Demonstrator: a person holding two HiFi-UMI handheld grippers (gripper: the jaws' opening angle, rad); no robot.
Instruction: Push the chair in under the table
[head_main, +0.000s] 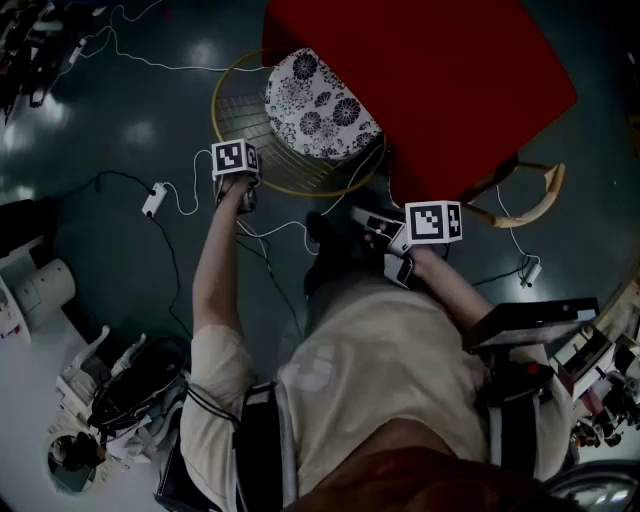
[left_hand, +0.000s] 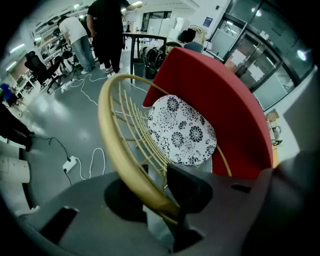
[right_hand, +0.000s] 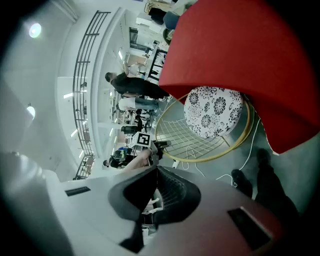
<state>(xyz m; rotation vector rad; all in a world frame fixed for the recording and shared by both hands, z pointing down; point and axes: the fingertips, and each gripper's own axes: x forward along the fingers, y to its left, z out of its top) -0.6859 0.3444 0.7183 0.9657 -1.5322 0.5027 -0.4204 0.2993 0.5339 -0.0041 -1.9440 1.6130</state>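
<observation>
Gold-coloured wire forms the chair (head_main: 300, 130), which stands in the upper middle of the head view on the dark polished floor (head_main: 120, 100). Its floral cushion (left_hand: 182, 130) sits at the edge of the red bench (head_main: 440, 80), and the red top already covers the cushion's right side. The round backrest rim (left_hand: 112, 135) still projects to the left of the bench edge, so the chair is judged to be partly in but not fully seated under the bench.

The left tongs (left_hand: 159, 196) point steeply downward at the lower left arc of the rim. This is the part of the chair farthest from the bench, so a push applied here would drive the seat straight under the top. In the left gripper view the jaws stand about half apart with the rim passing between them. The rim lies against the right-hand pad, and a strip of floor shows between the jaws below it. This is read as a loose straddle rather than a clamp.

The right tongs (right_hand: 157, 192) sit lower right of centre in the head view, clear of the chair and near the bench edge. Their jaws are closed together on nothing. This arm takes no part in the contact.

A white power strip (head_main: 153, 199) and its cable lie on the floor to the left, apart from the chair.
</observation>
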